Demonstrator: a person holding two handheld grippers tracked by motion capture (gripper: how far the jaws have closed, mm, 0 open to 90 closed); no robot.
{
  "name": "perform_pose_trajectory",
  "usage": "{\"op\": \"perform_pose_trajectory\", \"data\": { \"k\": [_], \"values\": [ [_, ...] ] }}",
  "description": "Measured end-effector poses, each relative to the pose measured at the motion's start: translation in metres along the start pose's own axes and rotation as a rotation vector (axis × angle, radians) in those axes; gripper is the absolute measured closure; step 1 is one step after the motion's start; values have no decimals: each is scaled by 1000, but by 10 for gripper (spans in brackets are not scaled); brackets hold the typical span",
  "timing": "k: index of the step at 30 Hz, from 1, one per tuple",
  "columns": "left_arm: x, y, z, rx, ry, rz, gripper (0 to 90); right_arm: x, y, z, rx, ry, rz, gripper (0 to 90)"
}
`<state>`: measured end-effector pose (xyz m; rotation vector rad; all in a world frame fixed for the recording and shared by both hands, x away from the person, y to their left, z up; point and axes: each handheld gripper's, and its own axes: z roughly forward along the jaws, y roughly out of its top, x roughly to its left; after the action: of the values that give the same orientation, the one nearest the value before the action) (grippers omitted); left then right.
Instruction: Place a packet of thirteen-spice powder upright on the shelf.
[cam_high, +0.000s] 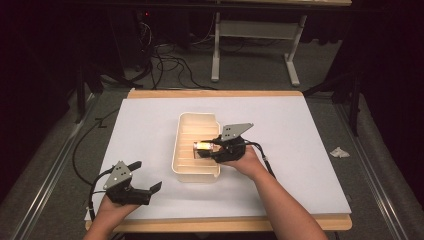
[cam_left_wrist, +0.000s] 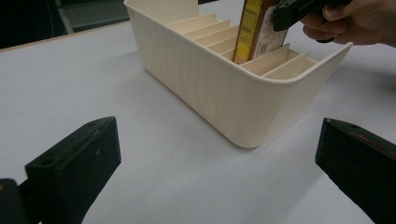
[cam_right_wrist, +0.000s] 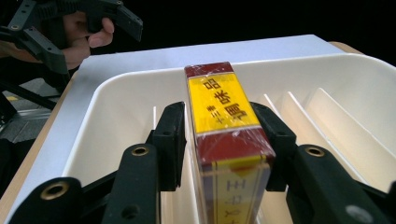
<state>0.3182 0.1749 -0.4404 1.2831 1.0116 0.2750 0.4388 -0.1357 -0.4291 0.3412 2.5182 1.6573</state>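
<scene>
The box (cam_right_wrist: 223, 122) is a small rectangular packet in red and yellow with a glossy film wrap. It is probably light and fairly stiff, though hard pressure could dent thin card, and the film is likely making its faces slippery. The best hold appears to be across the two broad faces, near one end, as it is being held here.

The right gripper (cam_right_wrist: 219, 140) is pinching the box, one jaw lying flat on each broad face. In the right gripper view the long axis is running straight away from the jaws, the far end pointing ahead. In the left gripper view the box (cam_left_wrist: 256, 28) is standing nearly upright, leaning slightly, its lower end sitting inside a slot.

Just beyond the right jaws, the cream tray (cam_right_wrist: 116, 100) is surrounding the box; thin ribs (cam_right_wrist: 299, 108) are dividing it into narrow slots.

The left gripper (cam_high: 141, 179) is resting well apart from the tray (cam_high: 196, 172), near the table (cam_high: 300, 130) edge, jaws spread wide and holding nothing.
</scene>
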Motion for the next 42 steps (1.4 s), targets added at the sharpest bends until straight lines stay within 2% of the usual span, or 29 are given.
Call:
{"op": "perform_pose_trajectory", "data": {
  "k": [9, 24, 28, 34, 39, 42],
  "values": [
    [0, 0, 0, 0, 1, 0, 7, 0, 1, -1, -6, -8, 7, 551],
    [0, -1, 0, 4, -3, -1, 7, 0, 4, -3, -16, -8, 17, 395],
    [0, 0, 0, 4, -3, -1, 7, 2, 6, -3, -11, -23, 19, 342],
    [0, -1, 0, 5, -3, -2, 7, 4, 11, -4, -7, -68, 23, 213],
    [0, 0, 0, 2, -3, -2, 7, 6, 14, -9, -7, -93, 38, 180],
    [0, 0, 0, 3, -3, -1, 7, 5, 15, -12, -6, -103, 29, 176]
  ]
}}
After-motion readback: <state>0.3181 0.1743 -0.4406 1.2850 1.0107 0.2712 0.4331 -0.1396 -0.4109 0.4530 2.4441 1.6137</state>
